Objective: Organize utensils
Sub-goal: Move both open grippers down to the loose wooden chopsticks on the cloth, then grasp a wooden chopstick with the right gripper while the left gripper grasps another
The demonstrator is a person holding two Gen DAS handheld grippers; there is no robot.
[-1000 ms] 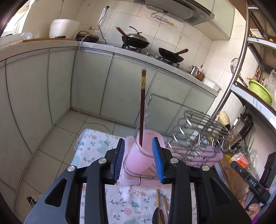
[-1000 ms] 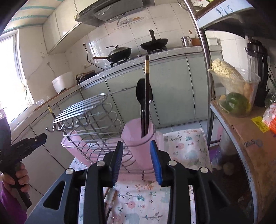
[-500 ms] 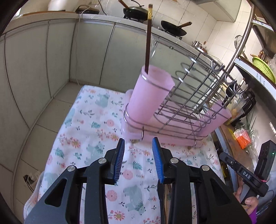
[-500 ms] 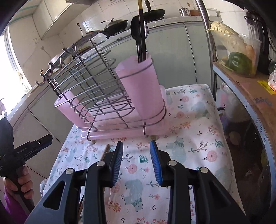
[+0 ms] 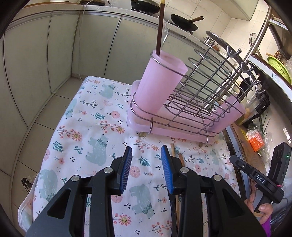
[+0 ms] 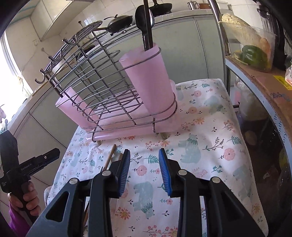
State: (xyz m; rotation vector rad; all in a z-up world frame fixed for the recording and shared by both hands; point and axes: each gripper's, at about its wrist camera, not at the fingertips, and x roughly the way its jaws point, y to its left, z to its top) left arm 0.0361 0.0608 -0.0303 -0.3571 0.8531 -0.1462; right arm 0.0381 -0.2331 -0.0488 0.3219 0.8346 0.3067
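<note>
A pink utensil cup point(image 5: 158, 83) stands in a wire dish rack point(image 5: 200, 102) with a pink drip tray on a floral cloth point(image 5: 94, 138). A dark chopstick point(image 5: 160, 27) stands in the cup; the right wrist view also shows a black spoon point(image 6: 144, 16) in the cup point(image 6: 151, 78). Wooden chopsticks point(image 5: 173, 151) lie on the cloth, partly hidden under my left gripper point(image 5: 147, 169), and show in the right wrist view point(image 6: 109, 158). Both my left gripper and right gripper point(image 6: 145, 169) are open and empty, above the cloth in front of the rack.
Grey kitchen cabinets point(image 5: 54, 45) with pans on a stove stand behind the table. A metal shelf with a box and vegetables point(image 6: 255, 54) stands at the right. The cloth's edges drop off at left and right.
Both grippers have pulled back and up from the pink cup, which now stands farther off. The cloth in front of the rack has come into view.
</note>
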